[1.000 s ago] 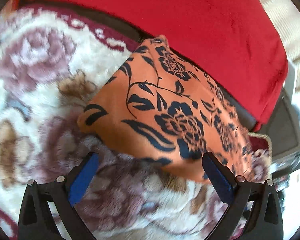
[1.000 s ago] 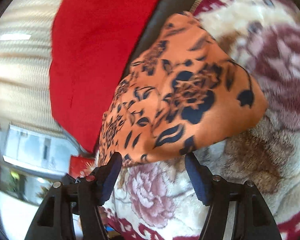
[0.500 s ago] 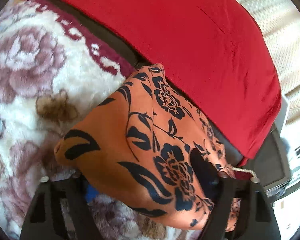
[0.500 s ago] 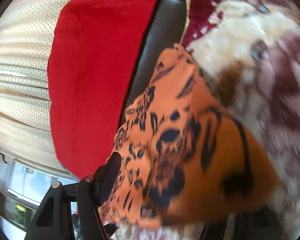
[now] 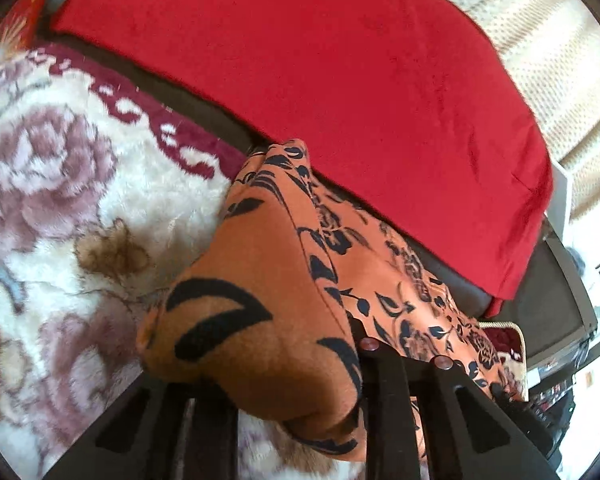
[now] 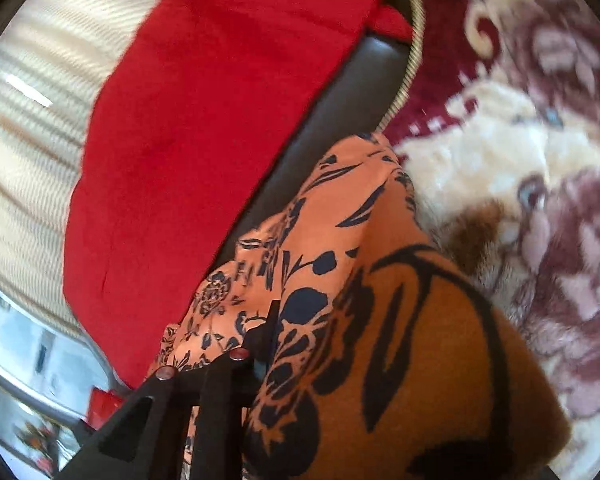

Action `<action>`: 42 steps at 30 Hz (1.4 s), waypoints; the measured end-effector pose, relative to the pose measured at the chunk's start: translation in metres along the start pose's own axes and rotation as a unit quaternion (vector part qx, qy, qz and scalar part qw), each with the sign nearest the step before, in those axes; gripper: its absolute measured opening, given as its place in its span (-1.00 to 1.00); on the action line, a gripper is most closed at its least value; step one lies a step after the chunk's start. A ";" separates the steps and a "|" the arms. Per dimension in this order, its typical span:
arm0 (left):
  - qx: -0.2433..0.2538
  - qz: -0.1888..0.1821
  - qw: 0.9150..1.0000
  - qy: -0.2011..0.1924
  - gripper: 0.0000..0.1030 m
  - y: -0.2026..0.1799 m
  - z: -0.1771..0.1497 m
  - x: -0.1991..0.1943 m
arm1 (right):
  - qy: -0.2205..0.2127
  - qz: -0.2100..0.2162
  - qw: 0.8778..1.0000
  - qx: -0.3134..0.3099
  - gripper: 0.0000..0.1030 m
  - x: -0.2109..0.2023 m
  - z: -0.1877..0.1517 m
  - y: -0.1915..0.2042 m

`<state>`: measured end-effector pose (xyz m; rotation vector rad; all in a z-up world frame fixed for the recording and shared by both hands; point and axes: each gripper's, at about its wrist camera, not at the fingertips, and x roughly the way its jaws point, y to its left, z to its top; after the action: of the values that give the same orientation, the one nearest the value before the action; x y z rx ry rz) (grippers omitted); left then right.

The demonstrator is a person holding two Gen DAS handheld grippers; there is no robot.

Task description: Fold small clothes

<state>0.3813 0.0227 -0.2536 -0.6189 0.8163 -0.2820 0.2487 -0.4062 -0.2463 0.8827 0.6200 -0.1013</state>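
Floral blanket (image 5: 60,208), both grippers' jaws just closed, left gripper (image 5: 300,392) and right gripper (image 6: 300,360) pinching orange garment (image 5: 260,300) edges.

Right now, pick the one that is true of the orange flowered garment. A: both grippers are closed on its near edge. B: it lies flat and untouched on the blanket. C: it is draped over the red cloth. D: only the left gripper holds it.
A: the orange flowered garment bunches over the left gripper, and likewise over the right gripper, whose jaws have both just been closing on it.
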 end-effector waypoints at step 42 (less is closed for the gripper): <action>0.257 0.166 0.952 0.019 0.61 -0.046 -0.067 -0.019 | 0.068 -0.109 0.976 -0.174 0.13 0.040 -0.016 0.051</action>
<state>0.3187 -0.0316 -0.2491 0.0159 0.8269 -0.1853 0.2909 -0.3549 -0.2397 0.4839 0.8335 -0.1258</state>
